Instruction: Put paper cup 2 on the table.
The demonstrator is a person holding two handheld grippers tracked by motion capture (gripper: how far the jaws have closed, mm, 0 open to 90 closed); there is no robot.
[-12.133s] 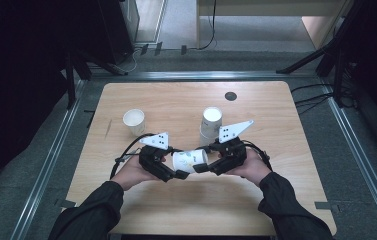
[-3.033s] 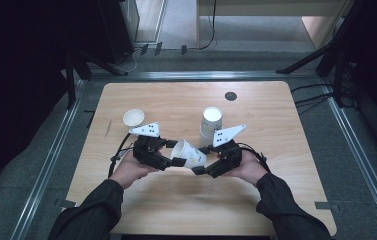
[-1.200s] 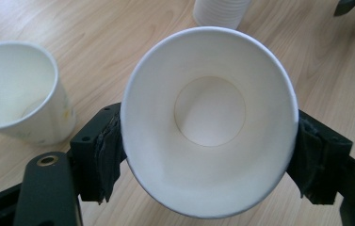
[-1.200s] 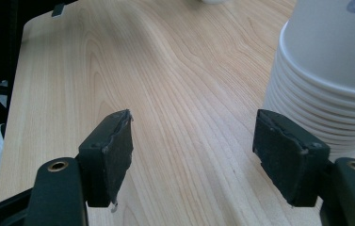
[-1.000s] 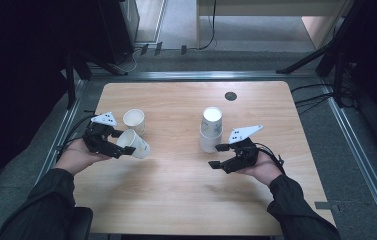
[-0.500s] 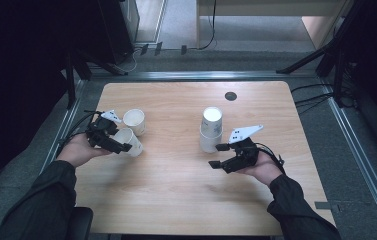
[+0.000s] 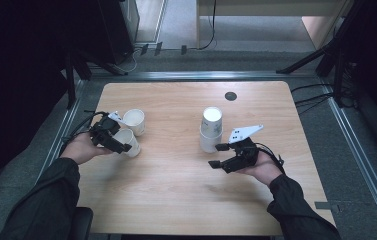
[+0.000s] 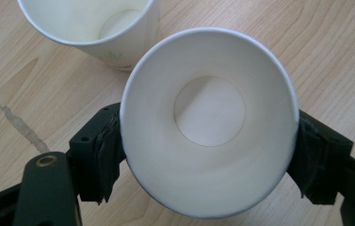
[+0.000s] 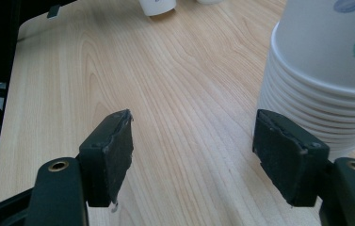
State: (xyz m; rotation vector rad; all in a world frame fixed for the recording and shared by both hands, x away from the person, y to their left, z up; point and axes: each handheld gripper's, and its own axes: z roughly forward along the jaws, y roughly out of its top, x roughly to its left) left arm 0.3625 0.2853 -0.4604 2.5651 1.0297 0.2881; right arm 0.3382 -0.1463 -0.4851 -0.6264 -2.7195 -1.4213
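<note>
My left gripper [image 7: 118, 145] is shut on a white paper cup [image 7: 127, 141] near the table's left edge; in the left gripper view that cup [image 8: 208, 122] sits mouth-up between the jaws. A second upright cup [image 7: 134, 121] stands just behind it, its rim at the top of the left gripper view [image 8: 88, 23]. A stack of nested upside-down cups [image 7: 211, 129] stands mid-table. My right gripper [image 7: 218, 156] hovers open just in front of and right of the stack, nothing between its jaws; the stack [image 9: 326, 70] rises beside its right jaw.
The wooden table [image 7: 176, 200] has a small dark round hole [image 7: 230, 96] near its far edge. Metal rails frame the table, with dark stands and cables on the floor beyond.
My left gripper has carried a cup from the table's middle to the left and now holds it upright beside the standing cup. The right gripper has let go and stays open by the stack.
</note>
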